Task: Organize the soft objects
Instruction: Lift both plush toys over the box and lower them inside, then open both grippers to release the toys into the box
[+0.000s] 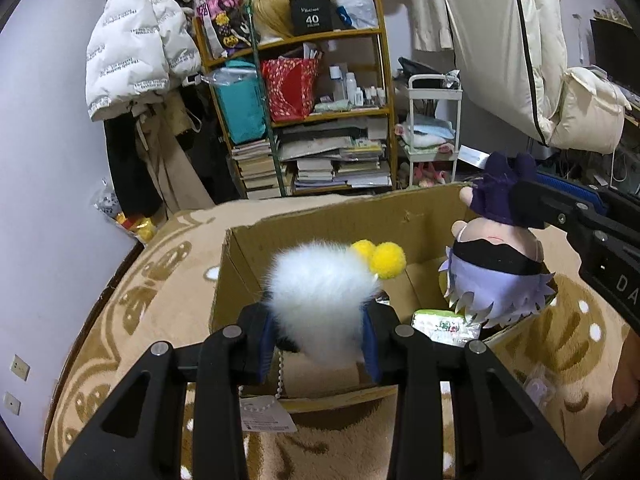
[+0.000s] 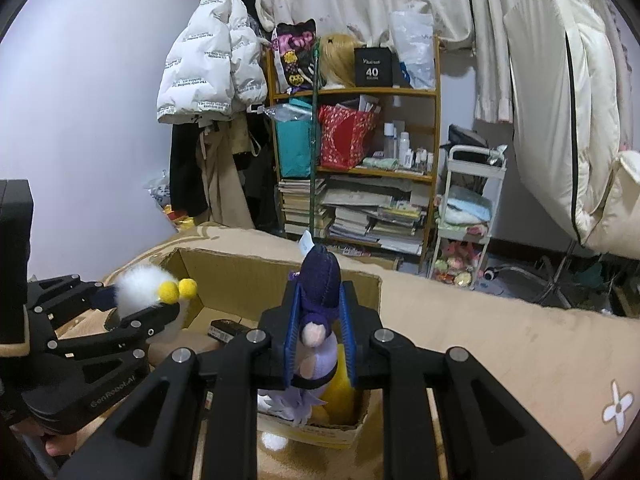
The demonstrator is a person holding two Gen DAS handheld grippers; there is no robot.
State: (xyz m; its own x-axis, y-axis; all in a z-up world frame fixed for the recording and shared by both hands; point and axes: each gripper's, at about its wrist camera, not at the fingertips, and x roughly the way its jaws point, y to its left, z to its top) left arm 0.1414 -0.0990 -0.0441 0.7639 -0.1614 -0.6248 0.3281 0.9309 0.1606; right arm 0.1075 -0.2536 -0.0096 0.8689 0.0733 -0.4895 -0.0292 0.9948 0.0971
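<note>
The left gripper (image 1: 320,344) was clamped on a white fluffy toy (image 1: 320,292) with two yellow pompoms (image 1: 380,258), held over the near-left part of the open cardboard box (image 1: 320,220). To its right, the right gripper (image 2: 320,340) pinched a purple-haired plush doll (image 2: 318,312) by the head, its body hanging into the box, which sat on a beige rug (image 1: 152,280)
</note>
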